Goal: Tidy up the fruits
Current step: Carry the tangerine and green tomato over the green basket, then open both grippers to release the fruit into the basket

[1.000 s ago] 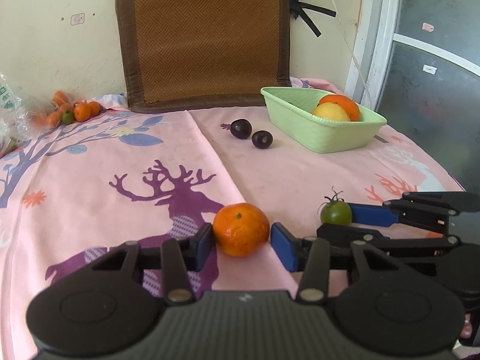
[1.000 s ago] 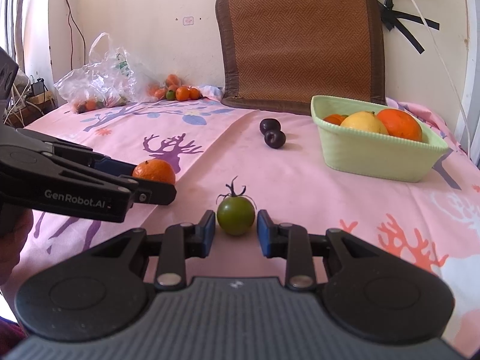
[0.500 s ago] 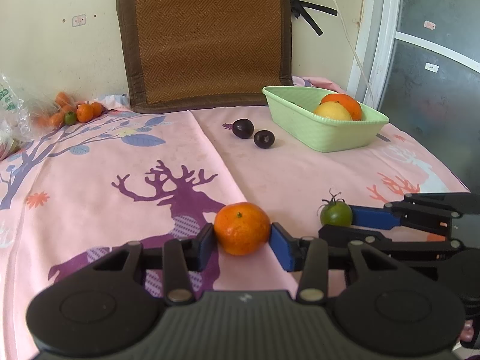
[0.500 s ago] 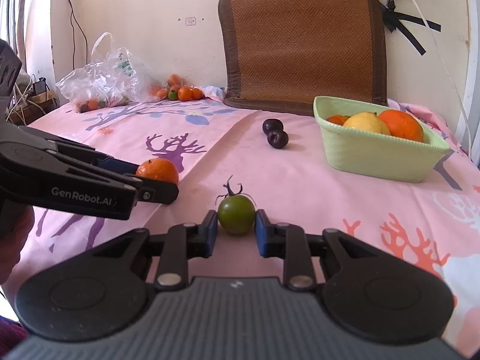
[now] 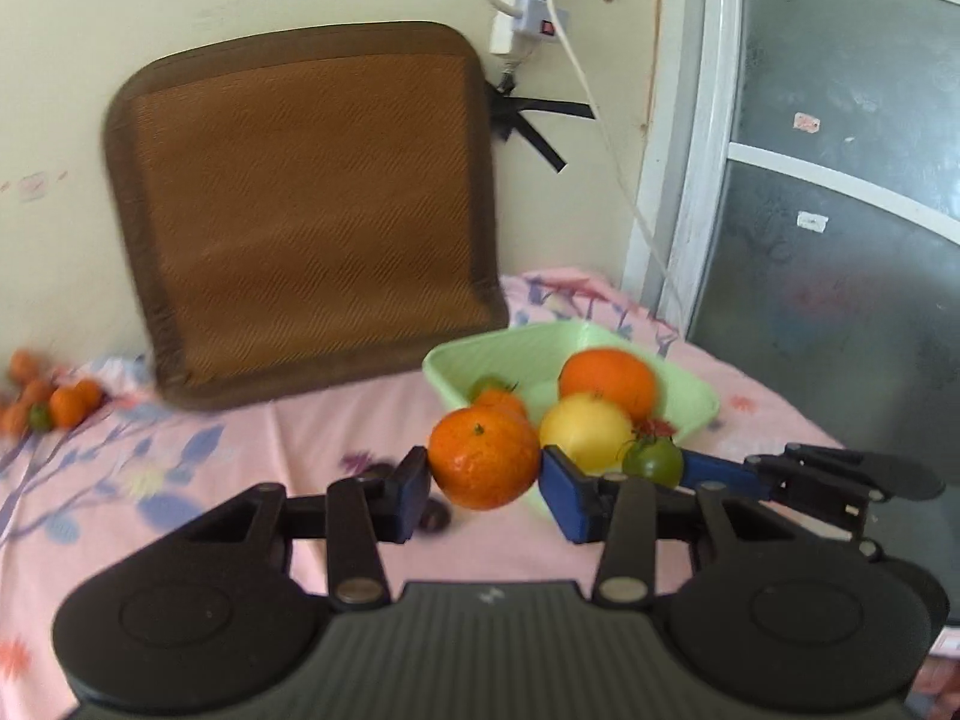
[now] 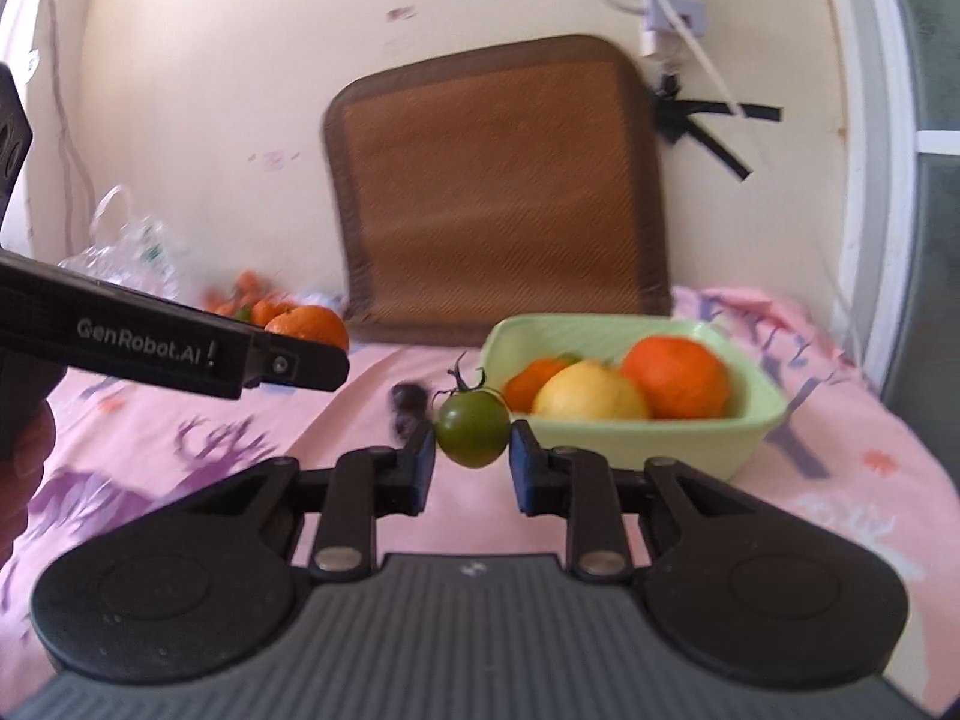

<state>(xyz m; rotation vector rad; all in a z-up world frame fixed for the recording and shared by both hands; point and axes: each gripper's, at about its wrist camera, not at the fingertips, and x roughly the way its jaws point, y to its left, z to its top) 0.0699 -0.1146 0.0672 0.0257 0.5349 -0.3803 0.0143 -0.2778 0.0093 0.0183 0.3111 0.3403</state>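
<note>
My left gripper (image 5: 485, 475) is shut on an orange mandarin (image 5: 483, 457) and holds it in the air, just short of the light green basket (image 5: 690, 397). My right gripper (image 6: 471, 449) is shut on a green tomato (image 6: 471, 429) with a dark stalk, also lifted, near the basket's (image 6: 636, 441) left front corner. The basket holds an orange (image 6: 675, 378), a yellow fruit (image 6: 591, 397) and a smaller orange fruit (image 6: 531, 375). The tomato also shows in the left wrist view (image 5: 653, 459), and the mandarin in the right wrist view (image 6: 312, 327).
Two dark plums (image 6: 407, 405) lie on the pink deer-print cloth (image 6: 180, 456) left of the basket. Small orange fruits (image 5: 54, 405) and a plastic bag (image 6: 129, 255) sit at the back left. A brown woven mat (image 5: 306, 210) leans on the wall.
Both grippers closed on their fruits, lifted them off the cloth and moved forward toward the basket. The mandarin and the tomato now hang in the air.
</note>
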